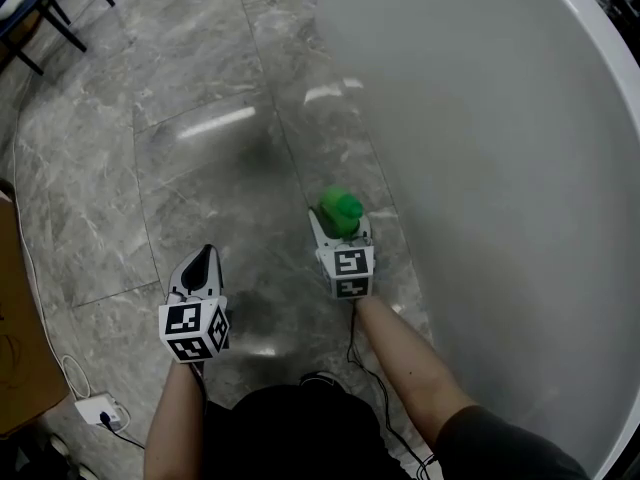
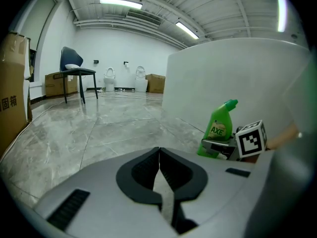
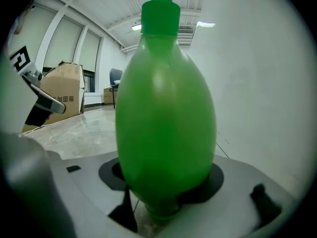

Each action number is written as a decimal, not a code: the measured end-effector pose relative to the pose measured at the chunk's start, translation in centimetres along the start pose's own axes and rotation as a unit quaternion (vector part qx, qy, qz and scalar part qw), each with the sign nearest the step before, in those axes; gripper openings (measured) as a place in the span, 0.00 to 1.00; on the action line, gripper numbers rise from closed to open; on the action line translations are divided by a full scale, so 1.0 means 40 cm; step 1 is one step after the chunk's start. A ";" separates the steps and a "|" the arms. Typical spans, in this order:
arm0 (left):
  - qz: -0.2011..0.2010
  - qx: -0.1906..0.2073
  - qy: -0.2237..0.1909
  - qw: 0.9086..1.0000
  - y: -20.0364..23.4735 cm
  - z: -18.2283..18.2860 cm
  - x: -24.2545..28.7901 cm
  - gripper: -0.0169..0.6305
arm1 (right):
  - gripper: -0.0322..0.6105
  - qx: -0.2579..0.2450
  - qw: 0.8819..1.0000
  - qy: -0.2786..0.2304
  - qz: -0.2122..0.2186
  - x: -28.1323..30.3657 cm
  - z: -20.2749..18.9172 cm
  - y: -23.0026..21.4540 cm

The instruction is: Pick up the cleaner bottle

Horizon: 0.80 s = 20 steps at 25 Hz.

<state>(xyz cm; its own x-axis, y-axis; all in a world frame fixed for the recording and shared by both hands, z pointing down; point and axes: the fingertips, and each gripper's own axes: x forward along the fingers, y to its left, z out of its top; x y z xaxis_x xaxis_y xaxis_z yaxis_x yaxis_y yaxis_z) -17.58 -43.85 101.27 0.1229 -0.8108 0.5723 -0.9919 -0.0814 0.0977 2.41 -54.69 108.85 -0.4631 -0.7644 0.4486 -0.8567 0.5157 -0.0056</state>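
A green cleaner bottle (image 1: 340, 211) stands upright on the grey marble floor, close to a curved white wall. My right gripper (image 1: 341, 226) is low around it, jaws wide, one on each side of the bottle's body; no pad visibly presses on it. In the right gripper view the bottle (image 3: 166, 113) fills the middle between the dark pads (image 3: 110, 175). The left gripper view shows the bottle (image 2: 219, 128) with its label, and the right gripper (image 2: 223, 147) at its base. My left gripper (image 1: 203, 261) hangs over bare floor to the bottle's left, its jaws shut on nothing (image 2: 159, 158).
A big curved white tub wall (image 1: 500, 168) takes up the right side. A cardboard box (image 1: 18, 348) and a power strip with cable (image 1: 100, 409) lie at the lower left. A dark chair (image 2: 74, 73) and more boxes (image 2: 54, 82) stand far off.
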 end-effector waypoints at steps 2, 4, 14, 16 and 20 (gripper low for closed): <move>0.000 0.001 -0.002 1.000 -0.004 -0.002 0.000 0.05 | 0.39 -0.009 1.000 0.004 -0.006 0.000 -0.004 -0.007; -0.003 0.005 -0.003 1.000 -0.008 -0.005 -0.002 0.05 | 0.38 -0.010 1.000 0.008 -0.001 0.002 -0.006 -0.005; -0.011 -0.006 -0.020 1.000 -0.005 -0.013 -0.048 0.05 | 0.36 0.176 0.981 0.006 0.082 -0.029 0.006 0.015; -0.010 -0.009 -0.021 1.000 -0.001 -0.010 -0.067 0.05 | 0.36 0.224 0.969 -0.002 0.101 -0.058 0.032 0.037; -0.005 -0.016 -0.026 1.000 0.008 0.045 -0.150 0.05 | 0.36 0.259 0.958 -0.008 0.120 -0.153 0.138 0.084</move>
<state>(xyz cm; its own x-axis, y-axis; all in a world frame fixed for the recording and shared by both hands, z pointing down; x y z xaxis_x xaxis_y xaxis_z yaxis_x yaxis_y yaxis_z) -18.69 -40.05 96.41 0.1294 -0.8391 0.5283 -0.9891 -0.0715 0.1288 1.09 -50.41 101.15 -0.6612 -0.6550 0.3656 -0.7207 0.4194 -0.5520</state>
